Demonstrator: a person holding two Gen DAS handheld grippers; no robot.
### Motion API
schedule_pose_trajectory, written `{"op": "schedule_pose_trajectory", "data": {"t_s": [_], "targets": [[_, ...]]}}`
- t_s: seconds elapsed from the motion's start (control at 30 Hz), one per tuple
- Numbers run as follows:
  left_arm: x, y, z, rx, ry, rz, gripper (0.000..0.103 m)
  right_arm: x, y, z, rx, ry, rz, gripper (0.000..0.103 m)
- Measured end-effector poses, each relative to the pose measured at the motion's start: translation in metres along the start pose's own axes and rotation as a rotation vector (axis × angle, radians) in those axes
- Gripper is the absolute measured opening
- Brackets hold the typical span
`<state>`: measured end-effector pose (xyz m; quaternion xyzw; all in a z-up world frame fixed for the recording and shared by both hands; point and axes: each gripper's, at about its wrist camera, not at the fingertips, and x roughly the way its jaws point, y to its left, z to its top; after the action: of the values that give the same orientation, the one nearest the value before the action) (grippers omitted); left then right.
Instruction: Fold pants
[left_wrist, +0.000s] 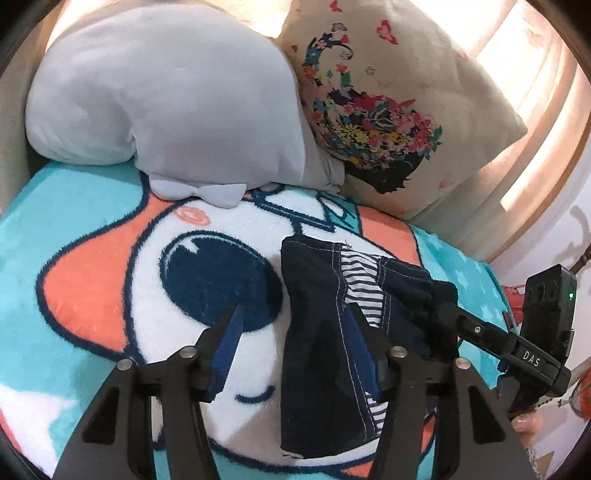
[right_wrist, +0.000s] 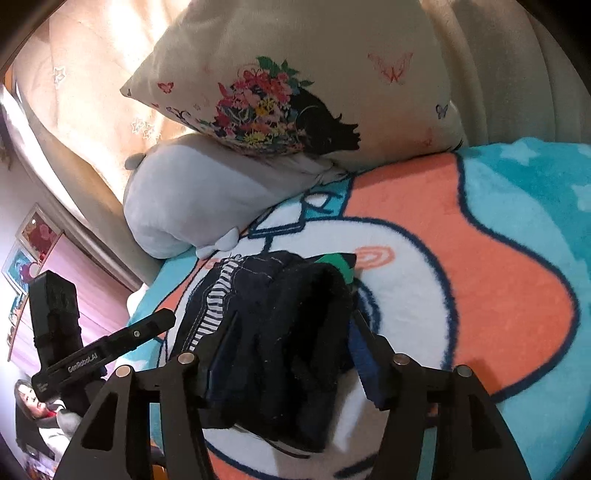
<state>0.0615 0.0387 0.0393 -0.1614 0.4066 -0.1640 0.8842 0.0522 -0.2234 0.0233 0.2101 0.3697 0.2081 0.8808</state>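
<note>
Small dark navy pants (left_wrist: 317, 332) with white stitching and a striped lining lie folded lengthwise on a fleece cartoon blanket (left_wrist: 110, 295). My left gripper (left_wrist: 295, 317) stands open low over them; its left pad is clear of the cloth and its right finger lies over the fabric. In the right wrist view the pants (right_wrist: 288, 332) are bunched thick between the fingers of my right gripper (right_wrist: 295, 325), which is open around them as they rest on the blanket (right_wrist: 480, 277). Each gripper shows in the other's view: the right gripper (left_wrist: 448, 312) at the pants' right edge, the left gripper (right_wrist: 166, 317) at their left edge.
A grey plush pillow (left_wrist: 166, 103) and a beige floral cushion (left_wrist: 388, 122) lean at the head of the bed, just beyond the pants. Lit curtains (left_wrist: 535, 110) hang behind. A person (right_wrist: 33, 402) is at the lower left of the right wrist view. Pictures (right_wrist: 37, 232) hang on a pink wall.
</note>
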Motion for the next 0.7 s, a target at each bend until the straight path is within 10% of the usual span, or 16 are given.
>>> {"op": "schedule_pose_trajectory", "data": {"t_s": [0.33, 0.43, 0.7], "targets": [[0.043, -0.014, -0.008, -0.037, 0.094, -0.072, 0.056, 0.024, -0.008, -0.005, 0.049, 0.05, 0.041, 0.066], [0.044, -0.022, -0.011, -0.029, 0.088, -0.094, 0.035, 0.035, -0.009, -0.007, 0.057, 0.069, 0.065, 0.067], [0.027, -0.047, 0.0, 0.024, 0.036, -0.079, 0.027, 0.021, -0.003, 0.003, 0.037, 0.045, 0.12, 0.043]]}}
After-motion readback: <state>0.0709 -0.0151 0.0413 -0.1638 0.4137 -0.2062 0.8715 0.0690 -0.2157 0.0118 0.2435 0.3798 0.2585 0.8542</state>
